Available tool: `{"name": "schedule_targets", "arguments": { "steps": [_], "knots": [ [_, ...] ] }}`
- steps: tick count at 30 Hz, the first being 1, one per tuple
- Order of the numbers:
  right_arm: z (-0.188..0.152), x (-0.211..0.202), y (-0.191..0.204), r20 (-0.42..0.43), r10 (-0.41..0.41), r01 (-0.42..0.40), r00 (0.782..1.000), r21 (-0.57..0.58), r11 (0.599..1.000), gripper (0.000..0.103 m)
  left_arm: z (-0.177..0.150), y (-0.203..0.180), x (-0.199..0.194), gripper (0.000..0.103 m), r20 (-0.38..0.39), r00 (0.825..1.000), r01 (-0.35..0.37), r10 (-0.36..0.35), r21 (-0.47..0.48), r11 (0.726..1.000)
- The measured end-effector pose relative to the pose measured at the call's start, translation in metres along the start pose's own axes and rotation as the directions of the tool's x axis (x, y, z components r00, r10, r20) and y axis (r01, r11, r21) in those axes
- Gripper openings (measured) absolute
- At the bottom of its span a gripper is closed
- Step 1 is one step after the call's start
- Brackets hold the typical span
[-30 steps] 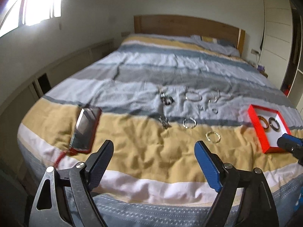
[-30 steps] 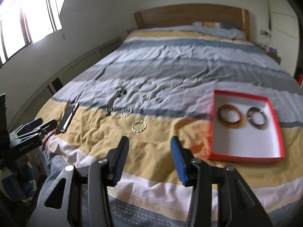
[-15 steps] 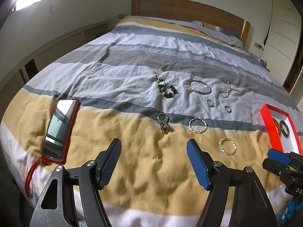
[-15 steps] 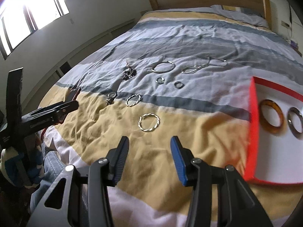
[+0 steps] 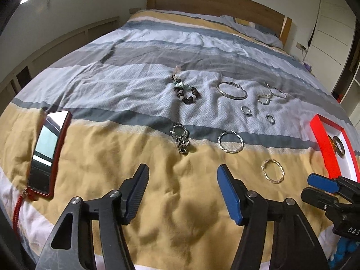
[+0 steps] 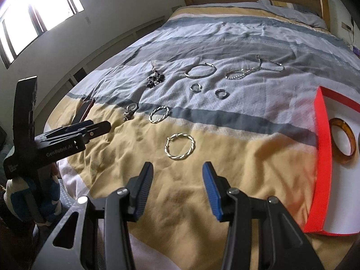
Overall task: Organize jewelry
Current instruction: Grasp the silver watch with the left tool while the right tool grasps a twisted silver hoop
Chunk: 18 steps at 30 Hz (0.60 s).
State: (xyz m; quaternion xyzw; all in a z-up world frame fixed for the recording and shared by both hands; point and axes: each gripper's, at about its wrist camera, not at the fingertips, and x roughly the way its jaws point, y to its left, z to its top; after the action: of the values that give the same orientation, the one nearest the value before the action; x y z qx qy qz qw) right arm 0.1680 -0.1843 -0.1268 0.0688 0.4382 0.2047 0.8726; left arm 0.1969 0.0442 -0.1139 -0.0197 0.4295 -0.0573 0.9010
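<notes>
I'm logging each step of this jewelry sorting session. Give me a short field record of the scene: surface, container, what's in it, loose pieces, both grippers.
surface: striped yellow, grey and white bedspread
container: red-rimmed white tray, at the right
in tray: amber bangle; dark ring-shaped bangle
nearest loose piece: twisted gold hoop, ahead of right gripper
other loose pieces: twisted silver hoop, dark beaded bracelet, plain silver bangle
left gripper: jaws closing, nothing between them
right gripper: open, empty
non-jewelry: red-cased phone

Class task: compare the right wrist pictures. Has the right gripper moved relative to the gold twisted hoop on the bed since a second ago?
Yes. The right gripper has come closer to the gold twisted hoop.
</notes>
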Motion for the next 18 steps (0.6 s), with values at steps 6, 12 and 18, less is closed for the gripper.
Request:
{"name": "schedule_targets", "arguments": {
  "steps": [6, 12, 18],
  "knots": [
    [0.004, 0.012, 0.002, -0.01, 0.015, -0.015, 1.0, -0.018, 1.0, 0.044, 0.012, 0.001, 0.014, 0.06, -0.002, 1.0, 0.019, -0.019, -0.003, 1.0],
    [0.011, 0.029, 0.007, -0.022, -0.001, 0.0, 1.0, -0.057, 0.998, 0.044, 0.026, 0.002, 0.041, 0.052, -0.033, 0.999, 0.035, -0.036, -0.01, 0.999],
    [0.015, 0.048, 0.007, -0.038, -0.005, 0.002, 0.999, -0.068, 0.998, 0.044, 0.031, 0.005, 0.068, 0.045, -0.063, 0.998, 0.026, -0.027, -0.014, 1.0]
  ]
}}
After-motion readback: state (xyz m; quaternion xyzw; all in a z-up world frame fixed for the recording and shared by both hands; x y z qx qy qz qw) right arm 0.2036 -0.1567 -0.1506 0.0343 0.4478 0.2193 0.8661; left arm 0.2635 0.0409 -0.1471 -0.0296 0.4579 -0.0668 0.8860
